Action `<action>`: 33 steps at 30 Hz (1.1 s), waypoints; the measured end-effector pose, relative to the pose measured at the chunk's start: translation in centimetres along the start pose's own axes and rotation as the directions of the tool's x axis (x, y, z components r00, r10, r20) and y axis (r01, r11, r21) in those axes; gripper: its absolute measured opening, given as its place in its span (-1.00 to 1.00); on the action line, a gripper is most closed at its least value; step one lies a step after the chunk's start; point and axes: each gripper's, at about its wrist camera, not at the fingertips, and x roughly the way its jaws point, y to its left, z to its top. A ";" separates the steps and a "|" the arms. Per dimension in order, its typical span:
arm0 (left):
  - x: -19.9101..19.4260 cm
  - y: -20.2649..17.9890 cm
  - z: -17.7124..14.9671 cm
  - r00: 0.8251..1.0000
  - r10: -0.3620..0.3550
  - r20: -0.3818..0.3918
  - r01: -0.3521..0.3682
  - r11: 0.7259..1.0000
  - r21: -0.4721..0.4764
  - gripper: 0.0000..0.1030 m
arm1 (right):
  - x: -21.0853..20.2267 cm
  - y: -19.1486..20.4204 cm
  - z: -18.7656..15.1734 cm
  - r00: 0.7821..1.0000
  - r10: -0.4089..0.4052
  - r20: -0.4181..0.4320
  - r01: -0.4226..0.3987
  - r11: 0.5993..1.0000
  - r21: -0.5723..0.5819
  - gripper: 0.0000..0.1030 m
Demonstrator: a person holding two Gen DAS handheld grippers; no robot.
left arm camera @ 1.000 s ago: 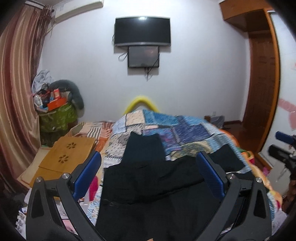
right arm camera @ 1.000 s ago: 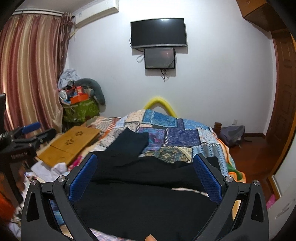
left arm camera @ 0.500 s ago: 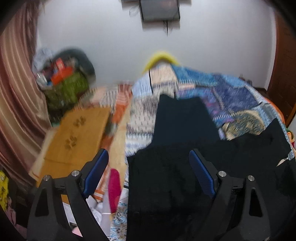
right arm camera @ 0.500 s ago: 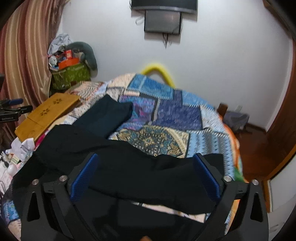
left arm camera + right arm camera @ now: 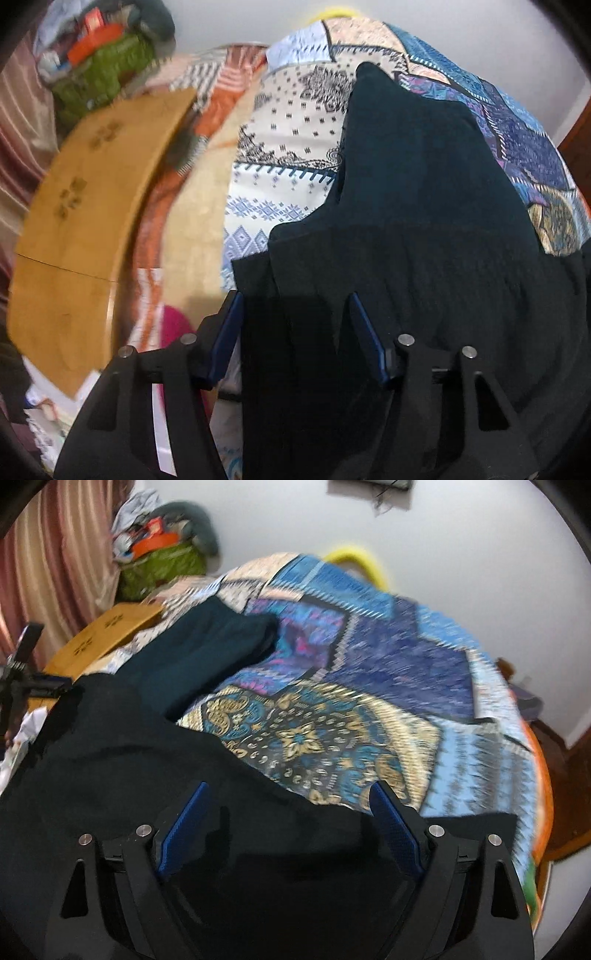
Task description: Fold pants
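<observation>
Pants point(image 5: 424, 221) (black); only right view shows curtain point(image 5: 55, 572).

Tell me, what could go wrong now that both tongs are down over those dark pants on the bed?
The left tongs stand open at the edge of the black pants; closing there might catch only one layer, so the fold comes up uneven. A second dark garment lies against the pants, and its cloth could get dragged along. The right tongs straddle cloth near the patchwork quilt, which might get pinched too.
</observation>
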 end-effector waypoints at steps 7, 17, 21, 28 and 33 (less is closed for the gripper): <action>2.9 0.8 1.8 0.992 -0.102 -0.071 0.097 0.993 -0.066 0.11 | 3.4 0.4 0.4 0.991 0.089 -0.103 -0.095 0.994 -0.060 0.64; 1.1 0.1 1.2 0.999 -0.019 -0.026 0.017 0.997 -0.069 -0.54 | 3.5 1.7 -0.2 0.989 0.101 -0.103 -0.105 0.994 -0.034 -0.02; -0.9 -0.3 1.0 1.000 0.027 0.012 -0.027 0.999 -0.037 -0.61 | 3.2 3.2 -0.5 0.989 0.103 -0.102 -0.108 0.993 -0.048 -0.81; -6.9 -1.5 0.4 0.990 0.063 0.125 -0.067 0.997 0.028 -0.65 | 1.2 3.3 -0.4 0.998 0.028 -0.055 -0.030 0.999 -0.038 -0.87; -11.8 -2.8 -0.9 0.977 0.052 0.206 -0.065 0.996 0.055 -0.70 | -3.0 3.0 0.0 1.000 0.004 0.016 -0.004 0.999 0.037 -0.87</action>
